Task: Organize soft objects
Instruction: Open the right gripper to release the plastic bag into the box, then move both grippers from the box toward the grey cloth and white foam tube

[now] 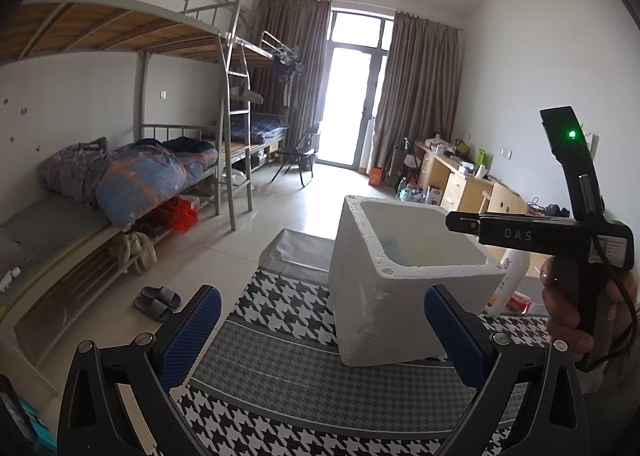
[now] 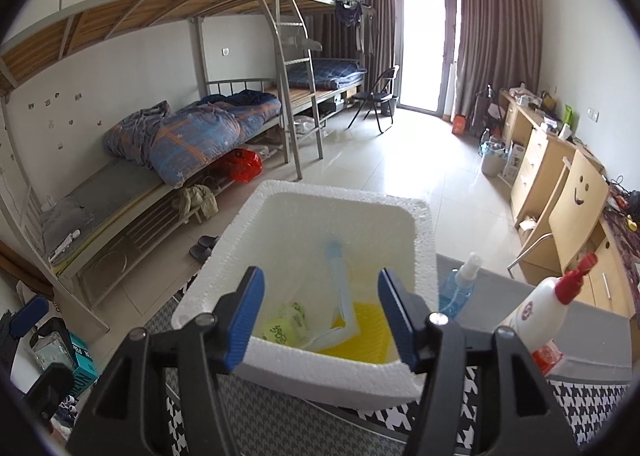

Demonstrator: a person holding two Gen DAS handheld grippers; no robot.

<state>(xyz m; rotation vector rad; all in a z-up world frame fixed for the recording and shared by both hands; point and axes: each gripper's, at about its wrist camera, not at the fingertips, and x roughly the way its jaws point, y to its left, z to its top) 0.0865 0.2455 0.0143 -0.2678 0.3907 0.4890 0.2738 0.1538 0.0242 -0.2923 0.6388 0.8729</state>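
Houndstooth cloth (image 1: 280, 308); right gripper (image 1: 460, 222) reads "DAS".

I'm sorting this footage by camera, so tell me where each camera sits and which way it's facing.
Left wrist: sits on the left gripper, low beside the white foam box, facing the window; its open blue fingers show, plus the hand holding the right gripper.
Right wrist: sits on the right gripper, above the foam box's rim, looking down into it; its own open fingers show.
Shared: the foam box, the houndstooth cloth, the red-capped white bottle, the bunk beds.
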